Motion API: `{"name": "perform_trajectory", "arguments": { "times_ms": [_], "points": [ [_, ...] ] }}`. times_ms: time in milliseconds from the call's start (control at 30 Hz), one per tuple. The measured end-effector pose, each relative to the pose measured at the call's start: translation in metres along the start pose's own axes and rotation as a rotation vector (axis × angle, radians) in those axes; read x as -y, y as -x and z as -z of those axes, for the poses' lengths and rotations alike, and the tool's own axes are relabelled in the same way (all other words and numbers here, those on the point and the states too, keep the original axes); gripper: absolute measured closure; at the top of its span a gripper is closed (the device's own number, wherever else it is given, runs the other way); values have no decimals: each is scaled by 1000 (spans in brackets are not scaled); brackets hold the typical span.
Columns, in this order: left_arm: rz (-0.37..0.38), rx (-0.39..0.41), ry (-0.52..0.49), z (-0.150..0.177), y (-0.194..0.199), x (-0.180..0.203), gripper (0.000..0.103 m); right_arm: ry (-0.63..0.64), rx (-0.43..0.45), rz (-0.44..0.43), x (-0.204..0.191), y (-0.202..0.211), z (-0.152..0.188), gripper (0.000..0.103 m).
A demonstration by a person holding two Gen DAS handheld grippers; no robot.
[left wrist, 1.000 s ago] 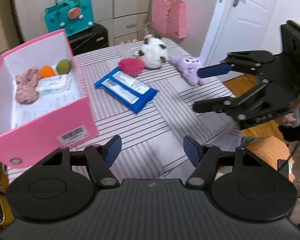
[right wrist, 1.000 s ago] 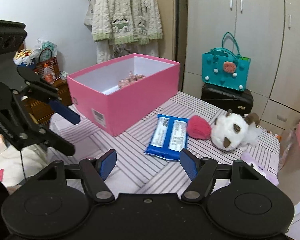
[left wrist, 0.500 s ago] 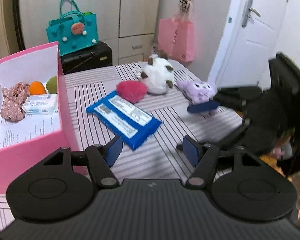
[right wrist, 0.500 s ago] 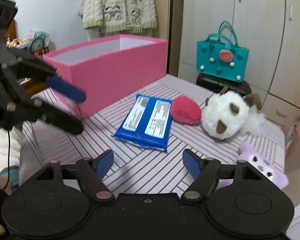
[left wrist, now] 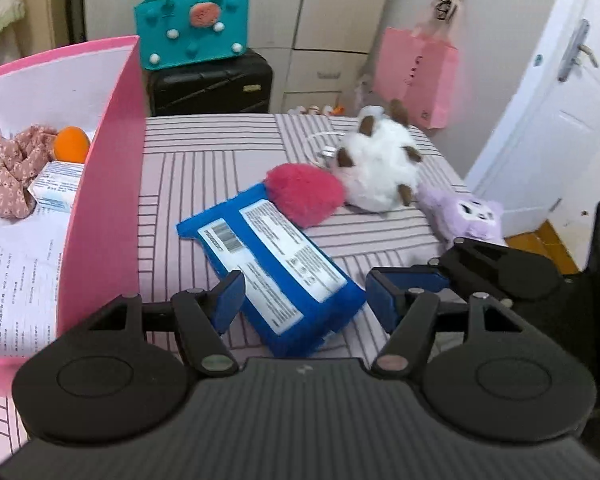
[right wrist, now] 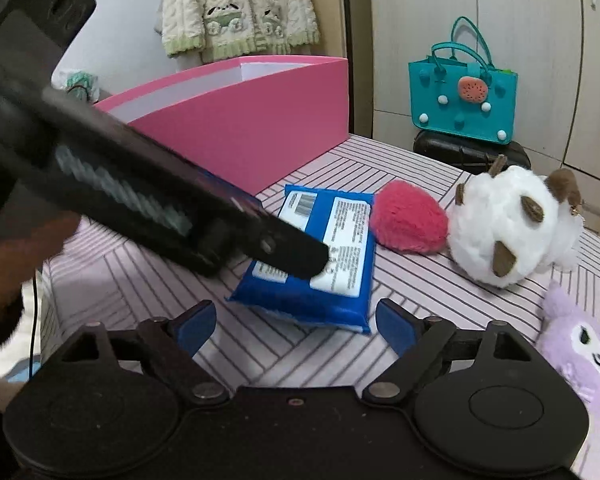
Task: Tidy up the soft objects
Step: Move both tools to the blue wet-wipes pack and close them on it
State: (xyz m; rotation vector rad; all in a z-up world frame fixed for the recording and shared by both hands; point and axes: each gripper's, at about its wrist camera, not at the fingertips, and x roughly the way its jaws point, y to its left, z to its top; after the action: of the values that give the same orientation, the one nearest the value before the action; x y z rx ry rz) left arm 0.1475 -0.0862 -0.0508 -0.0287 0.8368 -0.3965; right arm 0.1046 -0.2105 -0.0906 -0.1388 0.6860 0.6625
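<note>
Both hand-held grippers have dropped toward the blue pack (left wrist: pixel 274 270), which now sits much closer to each than a moment ago. It lies flat on the striped desk (left wrist: pixel 204 168), just right of the pink box (left wrist: pixel 100 208), its long axis running from far left to near right in the left wrist view. The left hand-held gripper (left wrist: pixel 304 296) is released and straddles the pack's near end, pads not pressing it. The right hand-held gripper (right wrist: pixel 296 326), empty, has just been opening wider; the pack lies just beyond its fingertips. The left looks nearer.
</note>
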Motion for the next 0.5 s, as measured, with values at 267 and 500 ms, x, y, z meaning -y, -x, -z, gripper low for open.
{"name": "perform_trajectory", "arguments": {
  "times_ms": [267,500],
  "points": [
    [-42,68,67,5,-9,-1,40,-49,31,71,0,-18,-11,11],
    [-76,78,104,10,-10,-5,41,-57,3,92,-10,-22,-2,11]
  ]
}}
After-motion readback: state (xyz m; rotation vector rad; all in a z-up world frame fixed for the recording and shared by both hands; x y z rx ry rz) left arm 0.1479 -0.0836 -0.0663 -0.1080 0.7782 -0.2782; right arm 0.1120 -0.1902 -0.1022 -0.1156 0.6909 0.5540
